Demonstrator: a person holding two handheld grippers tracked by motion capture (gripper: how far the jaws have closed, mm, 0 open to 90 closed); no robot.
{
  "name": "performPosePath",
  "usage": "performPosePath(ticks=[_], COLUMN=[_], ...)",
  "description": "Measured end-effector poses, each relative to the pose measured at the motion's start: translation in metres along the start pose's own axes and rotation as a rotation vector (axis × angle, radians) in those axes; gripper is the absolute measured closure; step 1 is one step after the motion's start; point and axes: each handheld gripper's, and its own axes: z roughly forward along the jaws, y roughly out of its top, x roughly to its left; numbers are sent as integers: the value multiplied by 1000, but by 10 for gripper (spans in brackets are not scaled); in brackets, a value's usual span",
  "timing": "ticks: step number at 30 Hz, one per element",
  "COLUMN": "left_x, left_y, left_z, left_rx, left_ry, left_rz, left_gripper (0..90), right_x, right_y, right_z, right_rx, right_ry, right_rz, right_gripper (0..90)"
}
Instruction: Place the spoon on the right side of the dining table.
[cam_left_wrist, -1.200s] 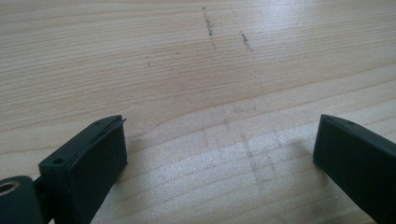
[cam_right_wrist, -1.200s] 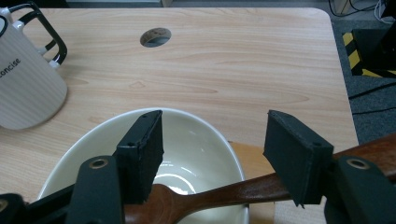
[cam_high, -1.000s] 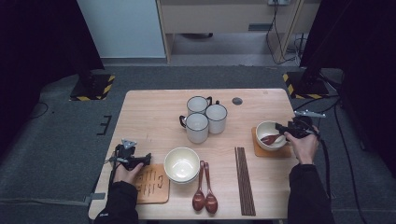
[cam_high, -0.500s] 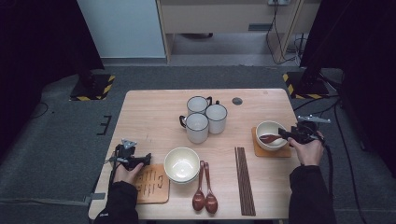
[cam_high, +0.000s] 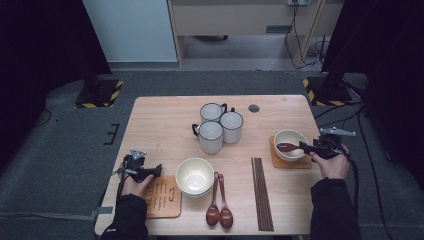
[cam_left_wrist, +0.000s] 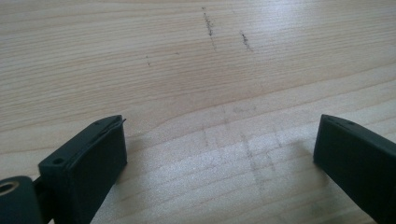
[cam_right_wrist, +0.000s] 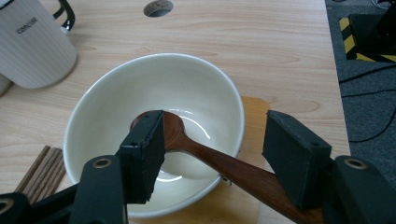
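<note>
Left gripper (cam_high: 156, 170): jaws spread, nothing between them, resting at the table's (cam_high: 165, 120) near-left corner beside a wooden coaster (cam_high: 162, 196). Centre: cream bowl (cam_high: 194, 176), two spare spoons (cam_high: 219, 212), chopsticks (cam_high: 262, 192), three mugs (cam_high: 218, 127). Task item, wooden spoon (cam_right_wrist: 210, 158): dark reddish-brown, glossy; its scoop lies inside the white bowl (cam_right_wrist: 196, 84) on the right-hand coaster (cam_high: 296, 162), its handle slanting out over the rim. Right gripper (cam_right_wrist: 215, 154): nearer hand; jaws parted astride the spoon, pads clear of it, long axis running back under the right jaw
</note>
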Motion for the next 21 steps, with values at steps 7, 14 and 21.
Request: performPosePath(ticks=[7, 14, 21], left_x=[0, 0, 0], left_y=[0, 0, 0], left_z=[0, 0, 0], left_rx=[0, 0, 0], left_ry=[0, 0, 1], left_rz=[0, 0, 0], left_gripper=[15, 14, 14], right_x=[2, 4, 7], right_y=[-5, -8, -11], right_z=[-5, -10, -15], right_rx=[-6, -6, -3], right_ry=[26, 32, 38], right_rz=[2, 3, 4], right_gripper=[370, 383, 389])
